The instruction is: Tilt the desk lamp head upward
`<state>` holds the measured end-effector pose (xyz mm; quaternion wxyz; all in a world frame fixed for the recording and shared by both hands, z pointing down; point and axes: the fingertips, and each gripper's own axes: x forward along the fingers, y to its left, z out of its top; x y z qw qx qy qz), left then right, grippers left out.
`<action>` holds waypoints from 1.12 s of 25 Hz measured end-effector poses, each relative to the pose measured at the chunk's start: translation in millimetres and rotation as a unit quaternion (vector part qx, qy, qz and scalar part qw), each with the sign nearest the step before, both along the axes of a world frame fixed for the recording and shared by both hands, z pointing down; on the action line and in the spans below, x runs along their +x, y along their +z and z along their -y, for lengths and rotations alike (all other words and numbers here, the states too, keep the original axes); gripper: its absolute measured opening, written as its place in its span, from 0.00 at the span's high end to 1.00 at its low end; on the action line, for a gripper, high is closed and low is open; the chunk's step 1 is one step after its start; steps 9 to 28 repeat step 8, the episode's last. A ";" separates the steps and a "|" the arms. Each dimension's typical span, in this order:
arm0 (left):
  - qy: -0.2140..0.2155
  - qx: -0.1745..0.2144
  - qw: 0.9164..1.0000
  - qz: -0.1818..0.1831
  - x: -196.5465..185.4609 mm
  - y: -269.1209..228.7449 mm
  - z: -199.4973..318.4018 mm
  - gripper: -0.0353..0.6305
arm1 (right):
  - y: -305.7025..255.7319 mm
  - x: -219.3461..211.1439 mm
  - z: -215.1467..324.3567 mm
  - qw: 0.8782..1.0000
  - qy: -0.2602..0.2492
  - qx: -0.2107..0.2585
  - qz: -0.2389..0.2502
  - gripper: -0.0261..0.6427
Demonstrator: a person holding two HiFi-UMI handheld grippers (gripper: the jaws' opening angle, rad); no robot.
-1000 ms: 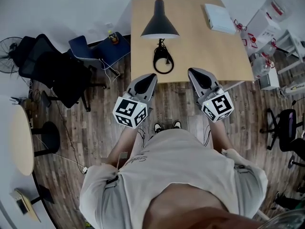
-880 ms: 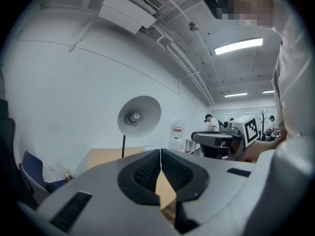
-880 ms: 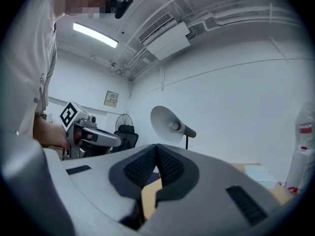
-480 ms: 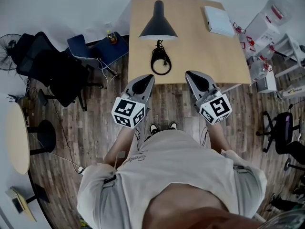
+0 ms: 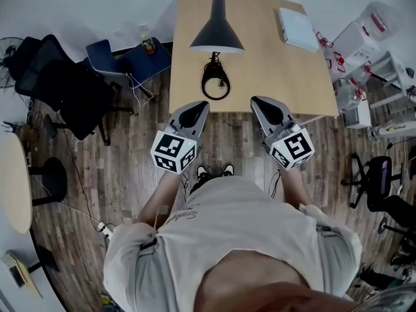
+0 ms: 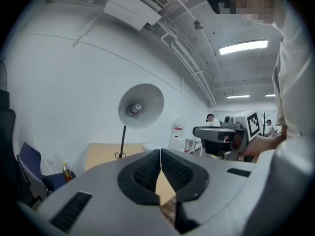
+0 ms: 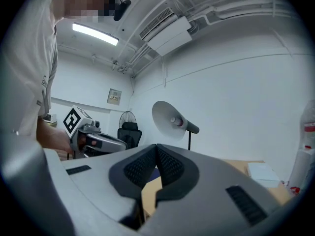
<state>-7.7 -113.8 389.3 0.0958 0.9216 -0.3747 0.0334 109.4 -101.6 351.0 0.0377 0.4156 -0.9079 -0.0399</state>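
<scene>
Standing at the upper middle of the head view, the desk lamp (image 5: 217,34) rests on the wooden table (image 5: 286,77), with its shade opening toward the near edge and its coiled cord (image 5: 214,83) just below. A white box (image 5: 298,26) lies at the table's upper right. Below the table edge, the left gripper (image 5: 195,112) and right gripper (image 5: 265,106) hover side by side. Each has its jaws pressed together on nothing.

This is an office-like workroom. Swivel chairs (image 5: 71,90) stand on a wood-plank floor (image 5: 117,168) beside a plain wooden tabletop (image 5: 273,64). Clear storage bins (image 5: 364,31) sit to one side, with strip lights (image 6: 243,46), exposed pipes (image 6: 184,58) and an air-conditioner (image 6: 130,6) overhead.
</scene>
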 end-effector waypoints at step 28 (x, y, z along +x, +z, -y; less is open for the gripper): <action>-0.001 0.006 1.000 -0.007 2.9 -5.4 4.2 0.92 | 2.5 5.7 2.1 1.000 0.005 0.003 0.005 0.97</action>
